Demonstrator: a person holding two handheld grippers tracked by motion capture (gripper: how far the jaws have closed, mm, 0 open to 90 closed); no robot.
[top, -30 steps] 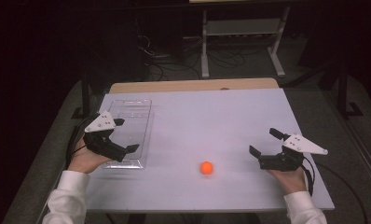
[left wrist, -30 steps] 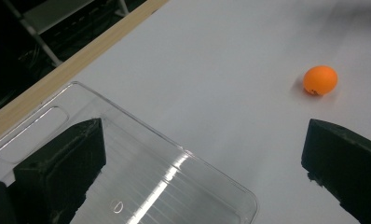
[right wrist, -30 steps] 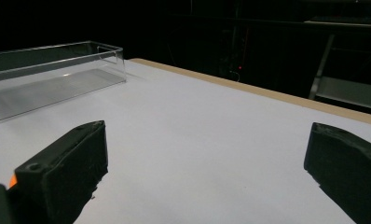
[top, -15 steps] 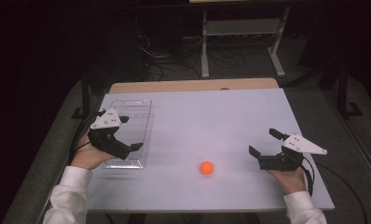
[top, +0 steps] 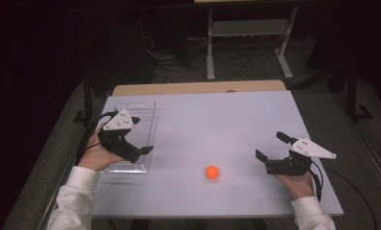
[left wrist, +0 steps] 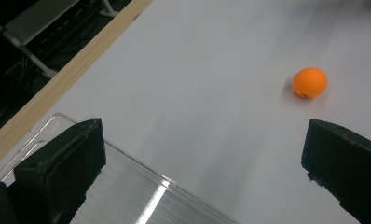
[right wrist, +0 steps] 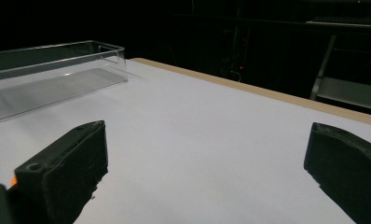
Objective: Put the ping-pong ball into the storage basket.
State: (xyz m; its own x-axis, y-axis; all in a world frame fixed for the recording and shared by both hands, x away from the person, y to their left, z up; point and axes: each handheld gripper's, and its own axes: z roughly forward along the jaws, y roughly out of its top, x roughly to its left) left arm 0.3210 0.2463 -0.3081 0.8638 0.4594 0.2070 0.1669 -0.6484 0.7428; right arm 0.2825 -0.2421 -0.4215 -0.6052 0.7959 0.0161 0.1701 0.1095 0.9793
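An orange ball (top: 212,172) lies on the white table (top: 217,120), near the front and between the two grippers. My left gripper (top: 141,135) hovers open over the near half of a clear plastic tray (top: 145,110) at the table's left. In the left gripper view, the ball (left wrist: 310,82) lies well beyond the open left gripper (left wrist: 204,140), up and to the right, with the tray's edge (left wrist: 141,200) below. My right gripper (top: 271,146) rests open at the front right, empty, its jaws pointing left. The right gripper view shows the open gripper (right wrist: 207,140) and the tray (right wrist: 58,79) far off.
A wooden strip (top: 198,88) runs along the table's far edge. Behind the table, in the dark, stand a metal frame (top: 248,43) and cables on the floor. The tray looks empty.
My left gripper has risen and shifted slightly forward and right over the tray. The right gripper and the ball have stayed in place.
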